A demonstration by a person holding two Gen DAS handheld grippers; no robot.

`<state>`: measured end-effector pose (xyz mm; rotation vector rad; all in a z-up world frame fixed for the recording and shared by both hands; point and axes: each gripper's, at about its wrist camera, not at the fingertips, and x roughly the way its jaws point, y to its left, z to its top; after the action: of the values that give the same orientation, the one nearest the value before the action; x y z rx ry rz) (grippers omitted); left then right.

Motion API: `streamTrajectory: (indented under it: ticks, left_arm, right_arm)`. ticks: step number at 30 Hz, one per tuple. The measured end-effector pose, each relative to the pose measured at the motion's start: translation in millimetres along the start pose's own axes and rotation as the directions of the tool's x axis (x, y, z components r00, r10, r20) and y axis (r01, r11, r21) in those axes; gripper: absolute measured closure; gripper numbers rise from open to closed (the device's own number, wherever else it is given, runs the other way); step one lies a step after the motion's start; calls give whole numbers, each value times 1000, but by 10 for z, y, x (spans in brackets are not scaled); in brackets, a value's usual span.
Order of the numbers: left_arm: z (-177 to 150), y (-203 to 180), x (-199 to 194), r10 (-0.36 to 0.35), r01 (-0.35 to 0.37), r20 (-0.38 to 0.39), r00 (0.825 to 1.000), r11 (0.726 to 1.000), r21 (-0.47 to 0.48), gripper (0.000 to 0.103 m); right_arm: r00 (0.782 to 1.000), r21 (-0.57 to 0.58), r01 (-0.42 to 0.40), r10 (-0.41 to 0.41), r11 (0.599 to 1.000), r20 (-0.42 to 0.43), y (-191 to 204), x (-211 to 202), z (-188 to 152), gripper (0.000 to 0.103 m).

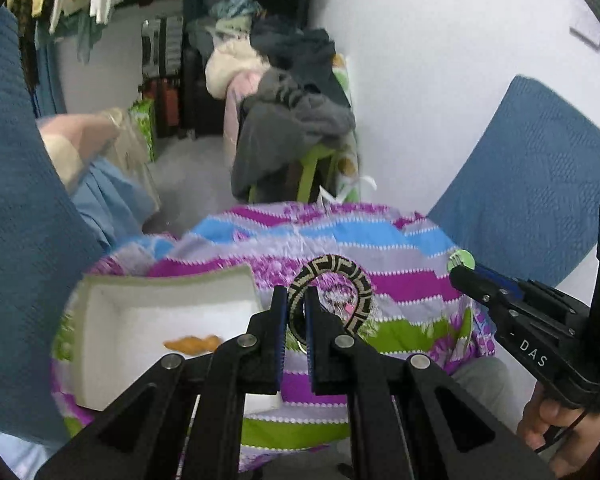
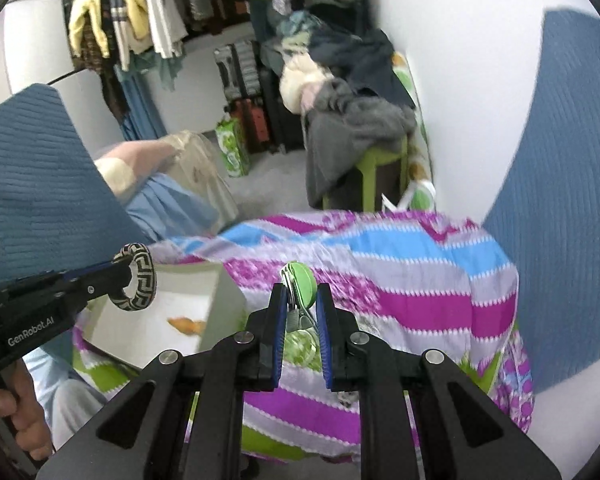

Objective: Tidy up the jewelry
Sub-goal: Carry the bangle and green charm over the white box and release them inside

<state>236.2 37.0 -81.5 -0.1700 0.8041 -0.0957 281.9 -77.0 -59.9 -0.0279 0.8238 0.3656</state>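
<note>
My left gripper (image 1: 296, 304) is shut on a black-and-tan patterned bangle (image 1: 336, 268), held above the striped cloth; it also shows in the right wrist view (image 2: 138, 280). My right gripper (image 2: 302, 300) is shut on a green round jewelry piece (image 2: 300, 282) with metal parts hanging below it; the piece shows at the right gripper's tip in the left wrist view (image 1: 461, 261). A white open box (image 1: 112, 320) sits on the cloth at the left and holds an orange piece (image 1: 192, 344). The box also shows in the right wrist view (image 2: 224, 300), below the bangle.
A striped purple, blue and green cloth (image 1: 400, 284) covers the work surface. Blue-sleeved arms (image 1: 20, 200) flank both sides. Behind are a green stool piled with clothes (image 1: 292, 128), hanging garments (image 2: 140, 20), suitcases (image 2: 252, 92) and a white wall (image 1: 440, 80).
</note>
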Motion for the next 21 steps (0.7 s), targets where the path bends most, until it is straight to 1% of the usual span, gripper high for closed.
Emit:
streamTrajectory:
  ticks: [4, 10, 15, 19, 21]
  left_arm:
    - [78, 175, -237, 22, -22, 40, 999, 1000, -3, 96]
    - [58, 542, -448, 61, -59, 68, 996, 998, -37, 96]
    - [-55, 865, -490, 85, -80, 62, 994, 994, -76, 96]
    - [-194, 1139, -371, 97, -93, 27, 995, 989, -113, 96]
    - [-273, 1278, -293, 98, -96, 8, 995, 987, -129, 96]
  right_arm:
    - [999, -30, -27, 28, 999, 41, 305, -78, 138, 91]
    - [996, -60, -73, 76, 995, 55, 682, -24, 204, 91]
    - [995, -67, -88, 91, 994, 45, 924, 153, 147, 91]
    - [996, -63, -88, 90, 994, 27, 1070, 344, 50, 91]
    - [996, -71, -90, 90, 993, -6, 1151, 489, -20, 91]
